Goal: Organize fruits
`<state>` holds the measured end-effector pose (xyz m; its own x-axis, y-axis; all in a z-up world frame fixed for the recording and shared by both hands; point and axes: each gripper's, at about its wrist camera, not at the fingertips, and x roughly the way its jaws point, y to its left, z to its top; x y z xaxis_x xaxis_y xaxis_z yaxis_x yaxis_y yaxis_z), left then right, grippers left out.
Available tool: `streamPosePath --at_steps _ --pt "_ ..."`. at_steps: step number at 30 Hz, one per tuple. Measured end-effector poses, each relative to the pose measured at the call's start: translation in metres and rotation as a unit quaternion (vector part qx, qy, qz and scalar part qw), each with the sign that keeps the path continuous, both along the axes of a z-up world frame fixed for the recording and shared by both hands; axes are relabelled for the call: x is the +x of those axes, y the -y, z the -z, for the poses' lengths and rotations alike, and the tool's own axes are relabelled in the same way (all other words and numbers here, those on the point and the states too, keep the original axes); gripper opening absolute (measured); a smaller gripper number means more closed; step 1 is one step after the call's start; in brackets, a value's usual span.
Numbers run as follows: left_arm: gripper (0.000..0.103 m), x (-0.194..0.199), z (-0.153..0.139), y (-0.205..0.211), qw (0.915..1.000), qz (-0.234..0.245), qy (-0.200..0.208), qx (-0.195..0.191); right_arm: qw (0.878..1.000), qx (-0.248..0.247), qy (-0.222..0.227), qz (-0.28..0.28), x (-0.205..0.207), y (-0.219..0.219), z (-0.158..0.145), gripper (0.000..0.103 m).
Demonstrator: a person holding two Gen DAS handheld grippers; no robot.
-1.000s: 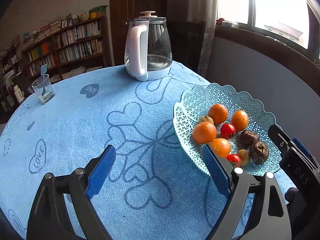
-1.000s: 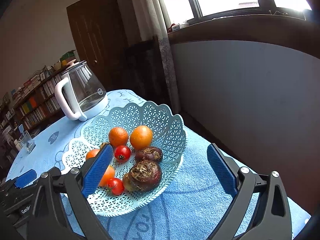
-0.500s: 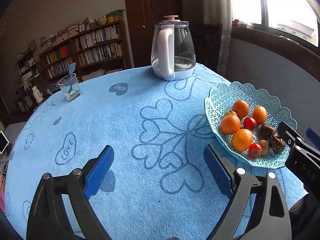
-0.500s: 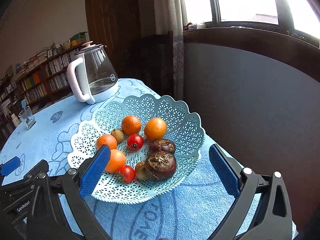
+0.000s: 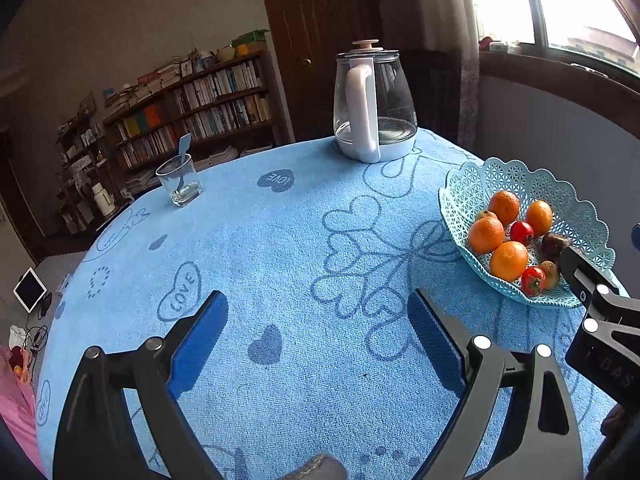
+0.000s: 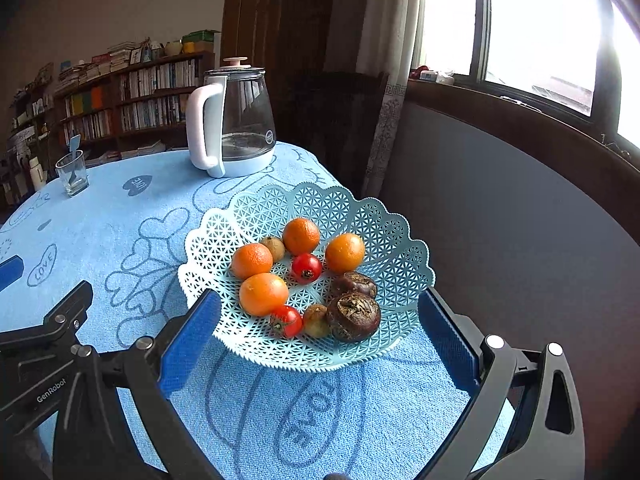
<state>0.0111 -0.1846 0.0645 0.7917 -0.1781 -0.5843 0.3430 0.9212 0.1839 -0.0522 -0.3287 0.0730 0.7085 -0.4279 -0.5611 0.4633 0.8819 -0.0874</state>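
A pale blue lattice basket [image 6: 380, 220] sits near the table's right edge; it also shows in the left wrist view [image 5: 516, 176]. It holds several oranges [image 6: 263, 293], two red tomatoes [image 6: 306, 268], two small brownish fruits [image 6: 315, 320] and two dark wrinkled fruits [image 6: 353, 315]. My right gripper [image 6: 320, 324] is open and empty, held back over the basket's near rim. My left gripper [image 5: 318, 330] is open and empty over bare cloth, left of the basket.
A glass kettle with white handle [image 5: 374, 106] stands at the table's far side. A drinking glass with a spoon [image 5: 180, 180] is at the far left. The blue towel cloth [image 5: 280, 248] covers the round table. The table edge drops off right of the basket.
Both grippers have drawn back and up from the basket. The left view has swung left, so the basket sits further right and smaller. Both stayed open.
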Motion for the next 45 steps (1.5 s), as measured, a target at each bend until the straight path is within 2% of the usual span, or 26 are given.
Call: streamPosePath --at_steps 7,21,32,45 --pt "0.092 -0.007 0.003 0.005 0.9999 0.003 -0.001 0.012 1.0 -0.024 -0.005 0.005 -0.008 0.0 -0.004 0.1" --pt "0.092 -0.023 0.004 0.025 0.9991 0.026 0.007 0.031 1.0 -0.008 -0.01 0.028 -0.013 0.03 -0.005 0.1" --pt "0.092 -0.028 0.004 0.03 0.9987 0.037 0.008 0.034 0.999 0.014 -0.03 0.004 -0.007 0.034 0.003 0.1" --pt "0.092 -0.029 0.005 0.034 0.9984 0.04 0.01 0.04 0.999 0.016 -0.036 0.008 -0.005 0.038 0.007 0.1"
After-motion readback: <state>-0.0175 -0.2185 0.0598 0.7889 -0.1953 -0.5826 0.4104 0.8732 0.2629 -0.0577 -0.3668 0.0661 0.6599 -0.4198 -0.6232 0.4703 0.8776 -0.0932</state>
